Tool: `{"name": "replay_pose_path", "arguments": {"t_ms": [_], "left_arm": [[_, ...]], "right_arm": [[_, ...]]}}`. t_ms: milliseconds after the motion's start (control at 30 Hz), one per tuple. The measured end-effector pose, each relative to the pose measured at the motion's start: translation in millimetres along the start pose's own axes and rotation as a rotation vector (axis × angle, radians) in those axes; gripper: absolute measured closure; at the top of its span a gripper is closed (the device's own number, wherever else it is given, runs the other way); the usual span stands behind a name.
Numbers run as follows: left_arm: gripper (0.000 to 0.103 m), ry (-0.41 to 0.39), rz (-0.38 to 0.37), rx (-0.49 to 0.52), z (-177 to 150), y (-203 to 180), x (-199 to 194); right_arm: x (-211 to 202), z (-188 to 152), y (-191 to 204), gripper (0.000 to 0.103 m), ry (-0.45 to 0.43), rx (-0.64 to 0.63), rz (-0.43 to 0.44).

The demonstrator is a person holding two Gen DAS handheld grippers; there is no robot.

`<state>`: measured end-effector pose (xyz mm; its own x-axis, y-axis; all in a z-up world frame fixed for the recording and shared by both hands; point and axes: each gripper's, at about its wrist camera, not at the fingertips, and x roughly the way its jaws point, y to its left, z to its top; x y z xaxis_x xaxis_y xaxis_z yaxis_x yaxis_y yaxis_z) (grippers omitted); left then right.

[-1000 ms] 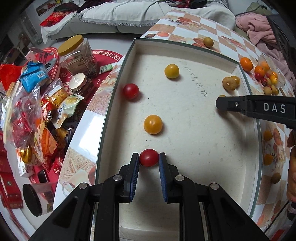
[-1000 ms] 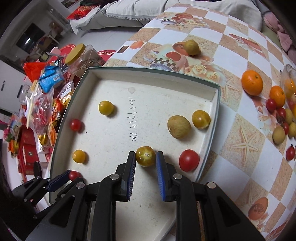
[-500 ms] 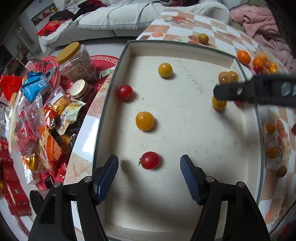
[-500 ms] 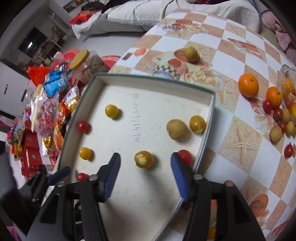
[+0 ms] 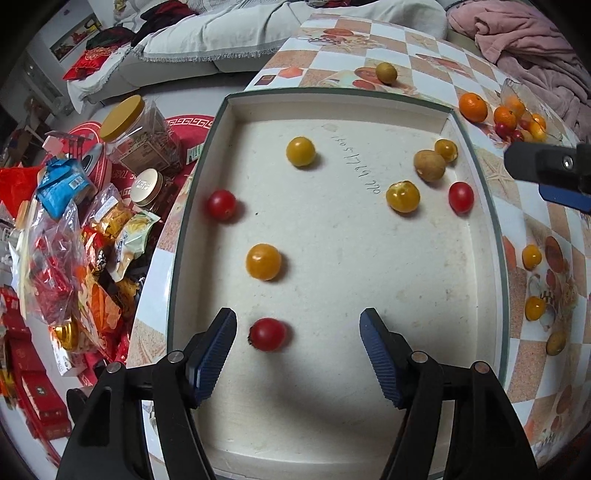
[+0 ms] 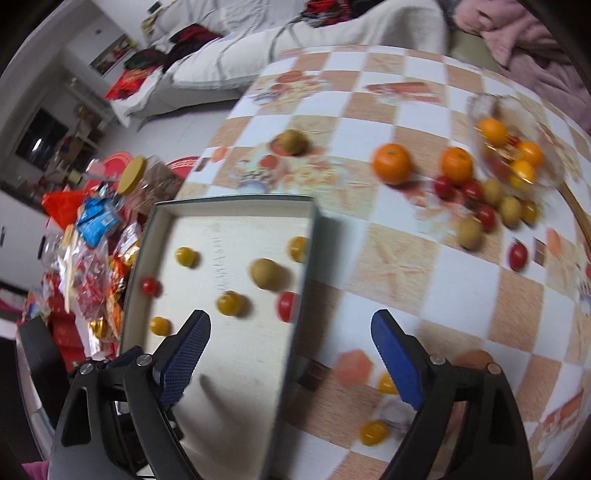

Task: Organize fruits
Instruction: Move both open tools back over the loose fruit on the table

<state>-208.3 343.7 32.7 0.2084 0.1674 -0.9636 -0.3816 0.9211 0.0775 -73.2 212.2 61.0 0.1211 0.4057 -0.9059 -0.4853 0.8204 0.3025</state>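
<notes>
Checkered orange-and-white tabletop (image 5: 373,35), bearing a shallow white tray (image 5: 369,295) with a dark rim. Sofa and pink blanket behind; snack packets (image 5: 70,258) and jars heaped off the left edge.

Tray contents, left wrist view:
- Red cherry tomato (image 5: 267,334) near the front, lying free between the tips of the left gripper (image 5: 298,338), closer to the left pad, touching neither.
- Orange tomato (image 5: 263,261) beyond it; second red tomato (image 5: 221,205) near the left wall; yellow tomato (image 5: 301,151) toward the back.
- Right-hand cluster: yellow-orange tomato (image 5: 402,196), brown round fruit (image 5: 429,165), small yellow fruit (image 5: 446,149), red tomato (image 5: 461,197).

Left gripper: jaws spread, gripping nothing, pointing steeply down over the tray front.

Right gripper (image 6: 291,341): jaws opening wide, nothing pinched between the pads; straddling the tray's right rim, one finger over the tray, the other over the tabletop. View blurred.

Loose fruit on the tabletop, right of the tray: two oranges (image 6: 392,163), assorted red tomatoes and brownish fruits beside a clear glass bowl (image 6: 506,144) holding more. Lone brown fruit (image 5: 386,72) behind the tray. Small yellow fruits (image 5: 532,256) near the front right.
</notes>
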Motion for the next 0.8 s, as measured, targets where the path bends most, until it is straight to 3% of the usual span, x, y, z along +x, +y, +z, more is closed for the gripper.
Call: {"name": "replay_pose_path", "arguments": {"t_ms": [433,800], "left_arm": [[0.032,-0.054,-0.030,0.108,22,-42,-19],[0.032,-0.110,-0.122,0.245,36,-107,-39]], "right_arm": [[-26,-42,-92,0.012,0.005,0.203,-0.124],[-51,-89,-151,0.012,0.018,0.316,-0.202]]}}
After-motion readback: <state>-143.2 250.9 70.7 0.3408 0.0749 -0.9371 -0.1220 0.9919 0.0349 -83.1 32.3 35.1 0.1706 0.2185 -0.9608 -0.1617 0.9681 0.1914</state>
